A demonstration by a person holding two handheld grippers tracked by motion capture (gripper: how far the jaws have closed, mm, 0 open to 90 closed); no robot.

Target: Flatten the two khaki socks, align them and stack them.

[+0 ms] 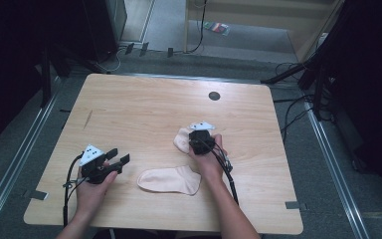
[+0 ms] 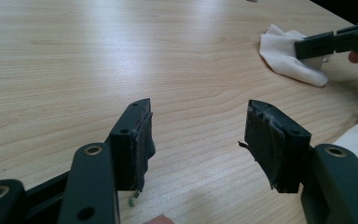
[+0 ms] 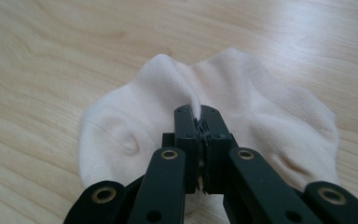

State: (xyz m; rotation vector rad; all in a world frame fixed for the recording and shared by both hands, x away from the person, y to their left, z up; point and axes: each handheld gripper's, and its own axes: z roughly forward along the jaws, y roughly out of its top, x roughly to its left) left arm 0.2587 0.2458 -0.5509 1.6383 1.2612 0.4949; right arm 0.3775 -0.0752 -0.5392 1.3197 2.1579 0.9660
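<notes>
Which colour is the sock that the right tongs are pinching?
The pinched sock is pale cream, almost white, clearest in the right gripper view.

Left hand-held gripper [image 1: 121,156] low, jaws spread apart, right hand-held gripper [image 3: 199,122] farther forward, jaws pinched together

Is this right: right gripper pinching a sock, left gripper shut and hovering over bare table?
Not quite. The left gripper is open, jaws spread apart over bare table, as the left gripper view shows. The rest holds: the right gripper is pinching a fold of the sock.
</notes>
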